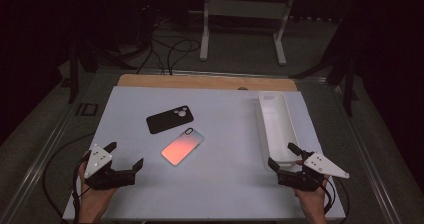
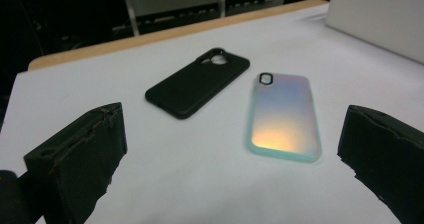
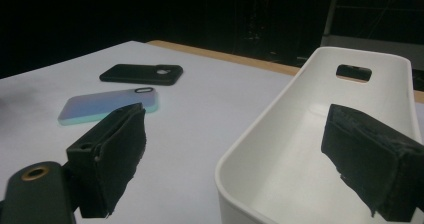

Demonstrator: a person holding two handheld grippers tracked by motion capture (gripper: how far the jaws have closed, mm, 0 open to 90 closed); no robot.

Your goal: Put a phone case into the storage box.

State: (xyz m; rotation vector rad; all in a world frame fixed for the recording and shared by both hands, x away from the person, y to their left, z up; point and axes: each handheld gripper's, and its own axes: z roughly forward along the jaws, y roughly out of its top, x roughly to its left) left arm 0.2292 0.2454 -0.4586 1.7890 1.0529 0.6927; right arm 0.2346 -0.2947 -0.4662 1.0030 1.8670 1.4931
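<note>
I have both grippers low at my edge of the white table sheet (image 1: 220, 184), one at each near corner. The left gripper (image 1: 125, 156) has its black jaws spread wide with nothing between them; looking along them from the left gripper view, the bare sheet lies in the gap. Ahead of it lies the iridescent phone case with the pale teal rim and an orange glow on its back (image 2: 283, 118), flat on the sheet, camera cut-out at its far end. Just beyond and to the left of it, close but not touching, lies the matte black phone case with a round camera opening (image 2: 197, 88), also flat. The right gripper (image 1: 284, 155) has its jaws apart as well, holding nothing. It sits at the near end of the long white plastic bin with a handle slot (image 3: 320, 134), one jaw over the bin's inside and the other outside its wall
</note>
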